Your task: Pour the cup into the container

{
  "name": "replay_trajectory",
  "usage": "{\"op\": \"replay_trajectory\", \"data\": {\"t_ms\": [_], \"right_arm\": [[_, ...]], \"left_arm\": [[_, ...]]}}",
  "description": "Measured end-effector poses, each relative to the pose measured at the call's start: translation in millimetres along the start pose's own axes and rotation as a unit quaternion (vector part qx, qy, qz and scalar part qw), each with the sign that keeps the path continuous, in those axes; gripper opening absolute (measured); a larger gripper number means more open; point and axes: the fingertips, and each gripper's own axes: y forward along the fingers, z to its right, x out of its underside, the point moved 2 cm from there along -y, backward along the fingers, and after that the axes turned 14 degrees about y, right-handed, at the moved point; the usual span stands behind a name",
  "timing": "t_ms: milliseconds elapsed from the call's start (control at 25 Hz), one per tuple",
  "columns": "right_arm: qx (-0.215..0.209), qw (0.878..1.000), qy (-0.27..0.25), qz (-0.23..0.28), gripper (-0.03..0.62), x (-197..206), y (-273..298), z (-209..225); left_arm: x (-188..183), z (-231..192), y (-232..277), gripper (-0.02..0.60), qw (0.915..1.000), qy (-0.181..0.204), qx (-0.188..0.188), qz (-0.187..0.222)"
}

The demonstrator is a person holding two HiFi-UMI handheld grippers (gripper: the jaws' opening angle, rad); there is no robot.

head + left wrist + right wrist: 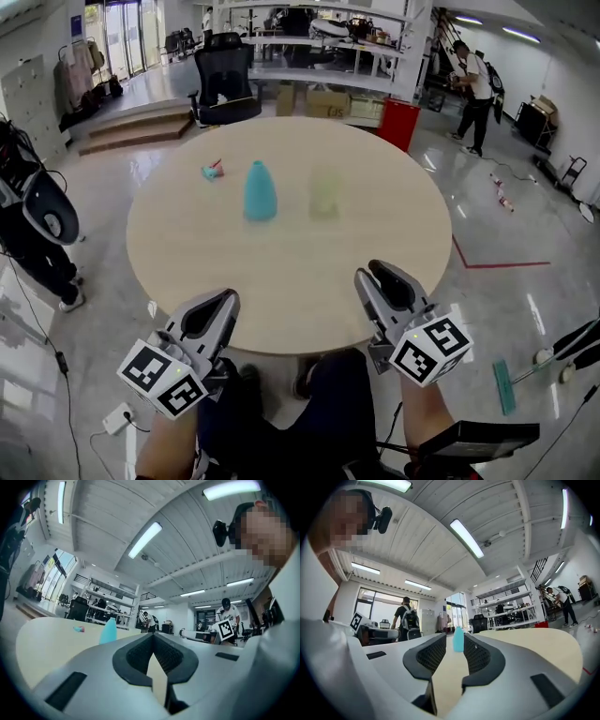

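Jaws hold nothing: my left gripper (228, 300) is closed, my right gripper (373, 274) a crack apart, so I could tip the clear cup (325, 194).

Blurry pale vessel (325, 194); tiny indistinct pink-teal object (212, 170)

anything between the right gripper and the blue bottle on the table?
Nothing: only bare table lies between the right gripper and the blue bottle, as the head view shows. The pale cup stands off that line.
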Motion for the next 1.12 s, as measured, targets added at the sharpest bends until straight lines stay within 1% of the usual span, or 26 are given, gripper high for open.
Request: {"op": "replay_trajectory", "data": {"t_ms": [80, 160, 240, 280, 360, 440, 560, 640, 720, 840, 960, 1040, 1120], "right_arm": [[0.004, 1.000, -0.005, -0.006, 0.130, -5, 19, 19], [0.009, 1.000, -0.014, -0.021, 0.192, -6, 40, 34], [0.013, 0.999, -0.015, -0.038, 0.243, -6, 65, 51], [0.015, 0.999, -0.009, -0.047, 0.271, -5, 79, 63], [0.019, 0.997, 0.011, -0.068, 0.305, -1, 107, 87], [0.029, 0.996, 0.024, -0.087, 0.358, 4, 132, 112], [0.045, 0.993, 0.026, -0.101, 0.368, 11, 160, 140], [0.050, 0.991, 0.008, -0.122, 0.368, 14, 183, 147], [0.057, 0.987, -0.011, -0.147, 0.368, 18, 205, 151], [0.071, 0.983, -0.024, -0.167, 0.370, 28, 221, 160], [0.079, 0.982, -0.013, -0.170, 0.370, 40, 230, 168], [0.080, 0.982, -0.013, -0.169, 0.370, 41, 235, 173], [0.080, 0.983, -0.014, -0.166, 0.370, 38, 241, 176]], "left_arm": [[6, -16, 24, 0.000, 0.9999, -0.001, -0.001, -0.011], [13, -35, 42, 0.000, 0.9996, 0.006, -0.007, -0.028], [15, -54, 60, 0.000, 0.9993, 0.014, -0.012, -0.034], [15, -63, 71, 0.000, 0.9993, 0.016, -0.011, -0.032], [17, -80, 92, 0.000, 0.9992, 0.019, -0.006, -0.034], [22, -93, 109, 0.000, 0.9985, 0.033, 0.001, -0.045], [29, -112, 131, 0.000, 0.9965, 0.060, 0.016, -0.057], [34, -141, 143, 0.000, 0.9963, 0.054, 0.010, -0.066], [41, -172, 153, 0.000, 0.9952, 0.051, -0.005, -0.083], [52, -194, 165, 0.000, 0.9938, 0.052, -0.012, -0.097], [63, -206, 169, 0.000, 0.9937, 0.040, -0.015, -0.103], [68, -212, 172, 0.000, 0.9941, 0.021, -0.018, -0.105], [73, -215, 178, 0.000, 0.9932, 0.005, -0.013, -0.116]]}}
